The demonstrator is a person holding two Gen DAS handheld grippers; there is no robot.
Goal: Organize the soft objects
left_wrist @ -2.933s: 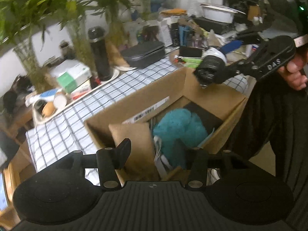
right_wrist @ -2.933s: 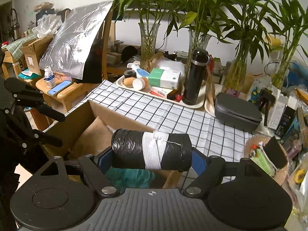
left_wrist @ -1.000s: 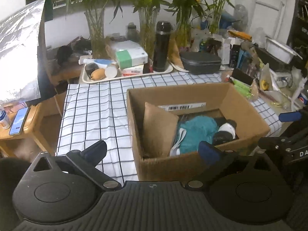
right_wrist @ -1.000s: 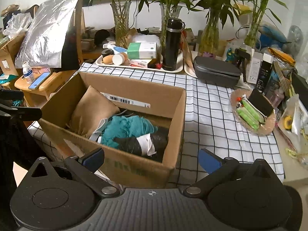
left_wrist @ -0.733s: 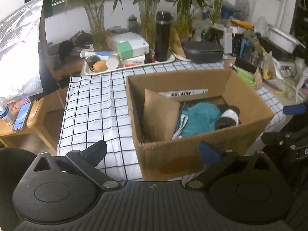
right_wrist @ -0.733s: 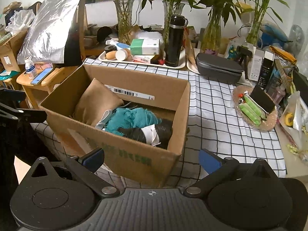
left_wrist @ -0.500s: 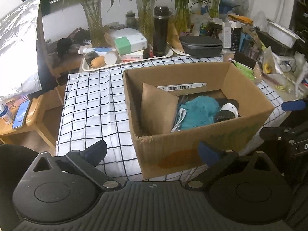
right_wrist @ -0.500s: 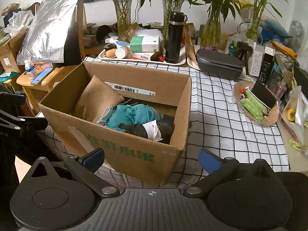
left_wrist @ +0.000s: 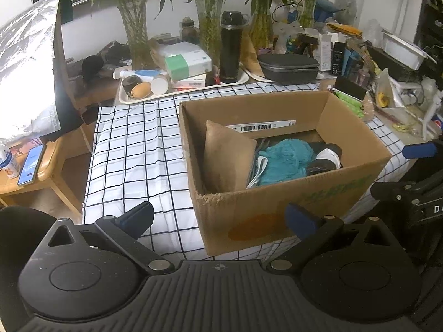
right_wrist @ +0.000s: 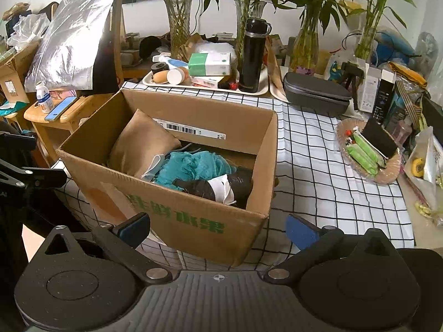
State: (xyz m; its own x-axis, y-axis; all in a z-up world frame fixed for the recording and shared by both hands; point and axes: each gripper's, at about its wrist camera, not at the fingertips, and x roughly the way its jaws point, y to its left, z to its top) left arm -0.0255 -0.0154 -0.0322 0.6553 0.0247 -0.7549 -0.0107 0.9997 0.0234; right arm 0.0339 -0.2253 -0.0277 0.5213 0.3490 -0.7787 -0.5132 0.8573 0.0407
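Note:
An open cardboard box (left_wrist: 277, 213) (right_wrist: 177, 215) stands on the checked tablecloth. Inside lie a tan pillow (left_wrist: 224, 160) (right_wrist: 138, 146), a teal mesh puff (left_wrist: 285, 157) (right_wrist: 193, 166), a white mask strap (left_wrist: 259, 168) and a black roll with a white band (left_wrist: 326, 157) (right_wrist: 218, 188). My left gripper (left_wrist: 218, 218) is open and empty, held back in front of the box's near wall. My right gripper (right_wrist: 218, 227) is open and empty, in front of the box's near right corner. Each gripper shows at the edge of the other's view.
Behind the box a white tray (right_wrist: 205, 85) holds a black flask (right_wrist: 253, 55), a green-white tissue box (right_wrist: 210, 63) and small jars. A grey case (right_wrist: 315, 96), glass vases with bamboo, a wicker dish (right_wrist: 368, 152) and clutter crowd the back and right. A wooden side table (right_wrist: 58, 113) with a phone stands left.
The right gripper held the black roll over the box, then let it go into the box. Both grippers opened and have drawn back and up from the box.

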